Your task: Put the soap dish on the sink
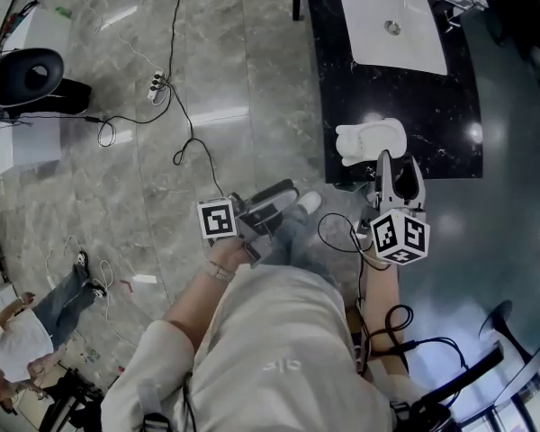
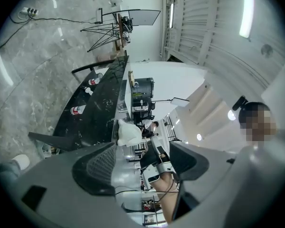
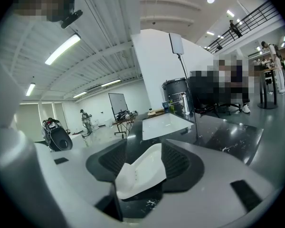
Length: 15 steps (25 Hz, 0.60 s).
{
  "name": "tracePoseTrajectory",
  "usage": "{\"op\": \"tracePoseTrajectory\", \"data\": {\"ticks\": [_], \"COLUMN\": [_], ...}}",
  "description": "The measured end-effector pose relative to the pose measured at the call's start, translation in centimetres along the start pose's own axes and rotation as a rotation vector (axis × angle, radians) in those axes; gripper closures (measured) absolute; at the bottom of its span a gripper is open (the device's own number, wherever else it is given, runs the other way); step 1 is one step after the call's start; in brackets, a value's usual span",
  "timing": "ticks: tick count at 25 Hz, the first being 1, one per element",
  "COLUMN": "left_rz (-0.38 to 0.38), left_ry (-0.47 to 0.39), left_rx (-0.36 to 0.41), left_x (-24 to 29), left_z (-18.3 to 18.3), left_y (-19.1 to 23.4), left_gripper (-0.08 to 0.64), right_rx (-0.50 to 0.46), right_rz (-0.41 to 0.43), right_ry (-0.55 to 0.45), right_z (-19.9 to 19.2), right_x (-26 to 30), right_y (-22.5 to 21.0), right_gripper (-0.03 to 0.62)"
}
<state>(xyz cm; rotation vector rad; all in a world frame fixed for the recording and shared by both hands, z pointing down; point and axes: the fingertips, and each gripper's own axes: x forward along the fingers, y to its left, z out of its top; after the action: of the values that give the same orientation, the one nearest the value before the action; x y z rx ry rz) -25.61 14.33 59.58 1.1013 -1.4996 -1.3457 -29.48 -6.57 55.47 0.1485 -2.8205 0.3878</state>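
"White, scoop-shaped soap dish [image 3: 140, 175], where was it?"

"Clamped in the right claw [image 3: 145, 148], tilted, over the near edge of the black, white-veined stone bench [image 1: 450, 124]. It sat well short of the white rectangular sink [image 1: 391, 21] set into the far end."

"And the left claw [image 2: 143, 148]?"

"Off the bench, above the grey marble floor [image 1: 225, 79], its jaws apart with nothing between them."

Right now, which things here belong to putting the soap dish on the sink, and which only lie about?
Job: soap dish, between the right gripper's jaws; sink; black counter.
Lying about: power strip and cables on the floor; bottles on the counter; left gripper, open and empty.
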Motion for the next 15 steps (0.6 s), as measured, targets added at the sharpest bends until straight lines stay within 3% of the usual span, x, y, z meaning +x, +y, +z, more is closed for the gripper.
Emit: {"op": "tracePoseTrajectory", "data": {"ticks": [6, 15], "left_rz": [-0.08, -0.212], "left_ry": [0.019, 0.197], "left_rx": [-0.014, 0.085], "left_x": [1.4, 8.3], "left_z": [-1.4, -6.8], "left_y": [-3.4, -10.1], "left_gripper": [0.219, 0.219], "right_rx": [0.038, 0.054], "right_rz": [0.018, -0.07], "right_ry": [-0.041, -0.153], "right_z": [1.6, 5.4], "right_x": [-4.5, -14.5], "right_y": [1.7, -0.6], "right_gripper": [0.354, 0.354]}}
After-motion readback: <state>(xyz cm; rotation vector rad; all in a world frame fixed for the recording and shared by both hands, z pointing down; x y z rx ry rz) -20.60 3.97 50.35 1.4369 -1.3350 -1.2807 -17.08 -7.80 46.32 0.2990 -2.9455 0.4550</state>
